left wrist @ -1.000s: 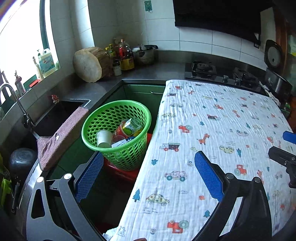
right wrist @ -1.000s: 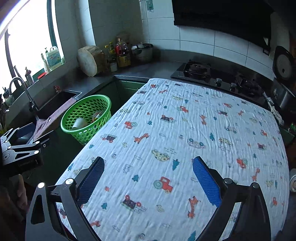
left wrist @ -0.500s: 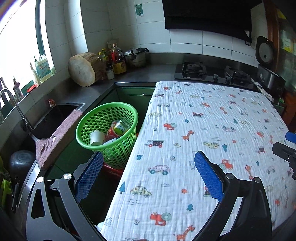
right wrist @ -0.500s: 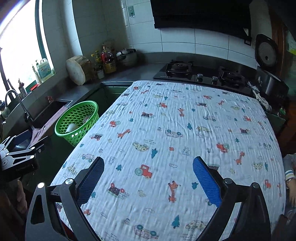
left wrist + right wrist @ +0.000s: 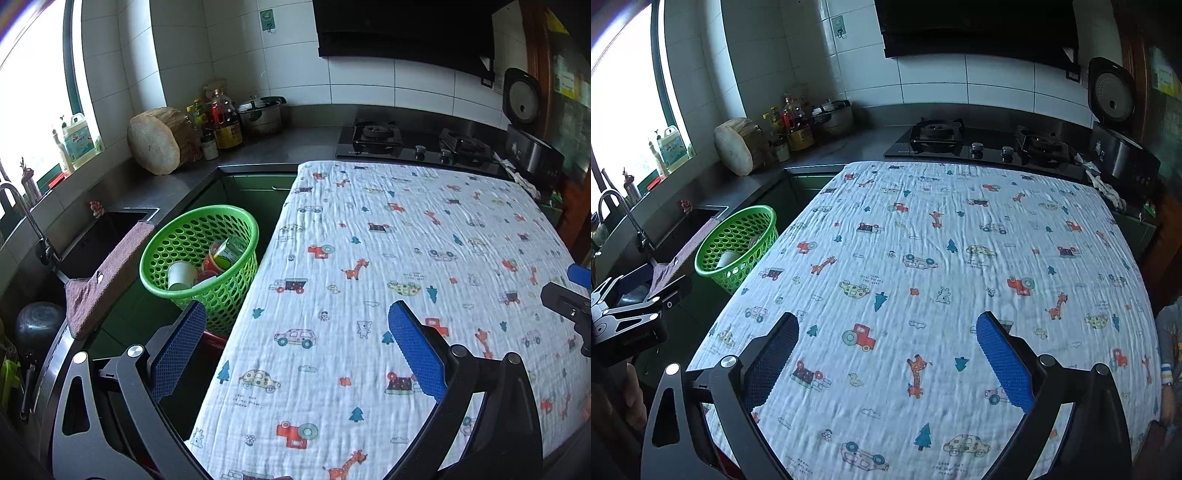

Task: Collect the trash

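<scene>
In the left wrist view, the left gripper (image 5: pixel 295 347) has its ridged blue fingers wide apart and empty; left of centre, a round green perforated plastic basket (image 5: pixel 199 254) holds a white paper cup (image 5: pixel 181 275) and crumpled wrappers. In the right wrist view, the right gripper (image 5: pixel 886 354) is likewise spread over the wrinkled printed cloth (image 5: pixel 942 266), basket at middle left.
</scene>
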A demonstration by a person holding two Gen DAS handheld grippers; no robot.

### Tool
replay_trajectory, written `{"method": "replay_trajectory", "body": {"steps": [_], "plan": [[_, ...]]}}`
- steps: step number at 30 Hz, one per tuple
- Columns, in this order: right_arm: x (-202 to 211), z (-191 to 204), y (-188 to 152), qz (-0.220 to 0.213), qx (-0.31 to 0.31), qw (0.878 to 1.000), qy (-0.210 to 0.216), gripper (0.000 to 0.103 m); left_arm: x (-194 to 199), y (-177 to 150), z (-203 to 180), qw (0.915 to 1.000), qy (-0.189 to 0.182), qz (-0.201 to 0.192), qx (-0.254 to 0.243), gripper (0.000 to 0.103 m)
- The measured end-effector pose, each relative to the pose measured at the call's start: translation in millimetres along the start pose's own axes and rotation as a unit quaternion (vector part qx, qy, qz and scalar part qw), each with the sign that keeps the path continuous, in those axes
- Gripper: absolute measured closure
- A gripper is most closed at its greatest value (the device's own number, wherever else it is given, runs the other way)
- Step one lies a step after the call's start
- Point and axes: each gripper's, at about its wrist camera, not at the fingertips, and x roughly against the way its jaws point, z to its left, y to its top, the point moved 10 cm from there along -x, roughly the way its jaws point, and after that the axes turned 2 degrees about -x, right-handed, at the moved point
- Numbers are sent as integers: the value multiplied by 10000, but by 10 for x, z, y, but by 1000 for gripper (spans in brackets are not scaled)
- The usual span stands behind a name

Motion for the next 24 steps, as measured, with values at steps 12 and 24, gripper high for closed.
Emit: {"method": "replay_trajectory", "body": {"steps": [12, 24], "plan": [[17, -122, 41, -37, -68, 9999, -125, 9, -58, 10, -93, 10000, -65, 33, 24, 5], [51, -197, 20, -40, -97, 9998, -187, 9, -38, 39, -186, 9999, -116, 7, -26, 5]]}}
